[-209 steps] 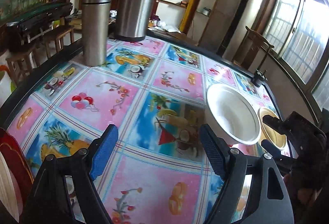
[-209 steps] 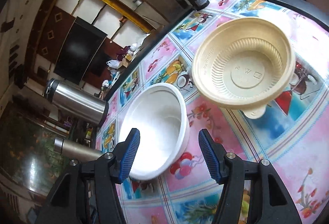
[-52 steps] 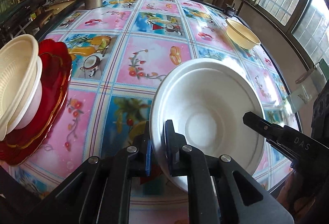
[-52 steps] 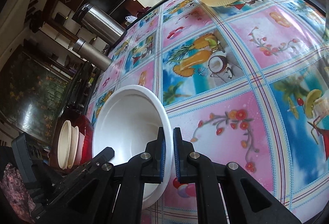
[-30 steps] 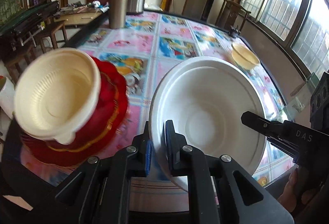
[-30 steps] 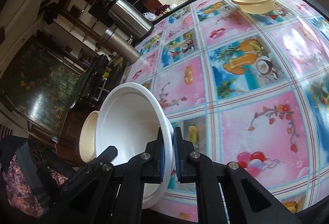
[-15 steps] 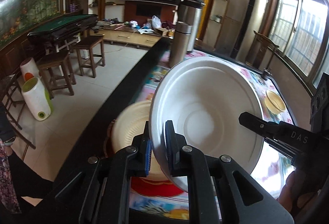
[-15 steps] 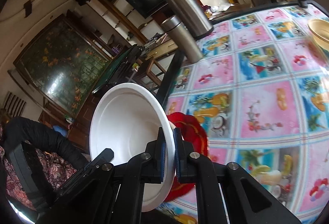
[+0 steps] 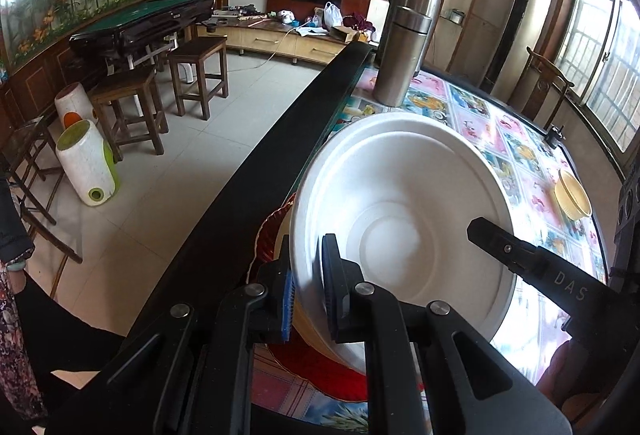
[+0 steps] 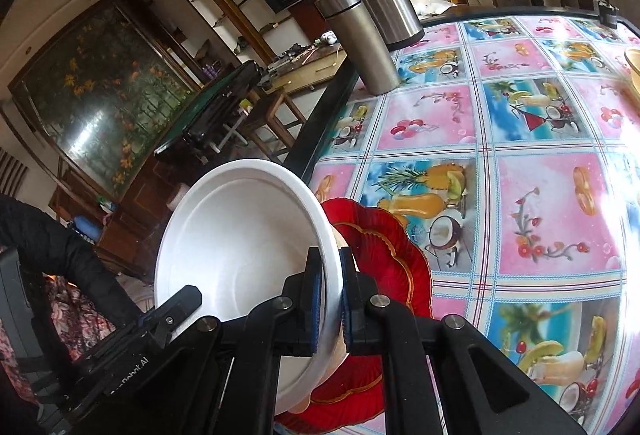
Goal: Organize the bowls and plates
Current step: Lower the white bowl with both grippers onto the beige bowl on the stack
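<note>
Currently, your left gripper (image 9: 307, 277) and right gripper (image 10: 328, 301) are each clamped on opposite rim edges of the white bowl (image 9: 400, 219). The bowl hangs tilted, directly above the red plate (image 10: 384, 247) at the table's near-left corner, where a cream bowl is partly hidden beneath. Lower it straight down, levelling the rim.

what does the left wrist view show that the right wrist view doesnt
Only the left wrist view shows the whole beige bowl far across the table and the white and green bin on the floor. Only the right wrist view shows the broad scalloped rim of the red plate. Both show the white bowl pinched at opposite rims by the left gripper and right gripper, plus the two steel flasks.
</note>
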`<state>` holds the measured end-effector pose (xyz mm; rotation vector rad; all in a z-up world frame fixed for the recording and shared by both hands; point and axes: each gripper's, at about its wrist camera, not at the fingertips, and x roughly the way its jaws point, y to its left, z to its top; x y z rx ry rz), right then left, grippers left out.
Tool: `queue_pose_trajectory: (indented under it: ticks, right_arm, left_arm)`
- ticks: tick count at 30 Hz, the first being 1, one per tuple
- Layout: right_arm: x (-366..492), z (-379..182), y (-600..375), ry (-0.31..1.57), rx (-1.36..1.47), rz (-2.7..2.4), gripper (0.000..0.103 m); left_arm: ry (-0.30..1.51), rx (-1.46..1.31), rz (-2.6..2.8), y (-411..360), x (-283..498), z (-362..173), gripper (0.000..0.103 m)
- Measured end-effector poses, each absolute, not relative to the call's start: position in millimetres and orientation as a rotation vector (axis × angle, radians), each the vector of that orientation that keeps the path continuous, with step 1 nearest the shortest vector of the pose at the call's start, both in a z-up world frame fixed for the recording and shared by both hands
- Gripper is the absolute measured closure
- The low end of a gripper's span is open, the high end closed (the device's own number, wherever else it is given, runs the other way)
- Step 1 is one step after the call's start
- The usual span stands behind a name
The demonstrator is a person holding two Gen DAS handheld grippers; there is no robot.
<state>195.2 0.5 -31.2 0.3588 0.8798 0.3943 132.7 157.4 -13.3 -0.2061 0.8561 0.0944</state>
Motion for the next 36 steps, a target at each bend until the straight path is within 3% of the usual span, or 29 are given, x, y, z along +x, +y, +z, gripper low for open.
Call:
queue_pose_trajectory:
  ticks: [8,11,17,25,30,36]
  right_arm:
    - [194.8,-38.7,8.6,0.85,0.306,0.4,0.09]
    - [193.9,-38.3,7.7,0.837,0.31,0.413,0.081]
    - [192.2,-33.3,-0.7,0.814,0.32,0.408,0.078]
    - [193.4,-31.8,3.6,0.831,0.299,0.421,0.075]
    - [192.9,-34.3,2.1,0.829,0.289,0.415,0.072]
    - [195.0,-40.0,1.3,0.855,0.287,0.414,0.069]
  left_arm:
    - [0.858,-0.176,0.118,155.6,128.3,-16.9,0.091]
    - [0.836,-0.142,0.155,154.4,125.1,-12.7,0.089]
    - [0.82,-0.109,0.188,155.1,120.7,-9.5,0.065]
    - [0.799,-0.081,0.238,157.2,116.5,-2.3,0.06]
    - [0.829,-0.072,0.25,163.7,119.2,-7.7,0.043]
    - [0.847,-0.07,0.252,164.7,120.7,-11.6,0.042]
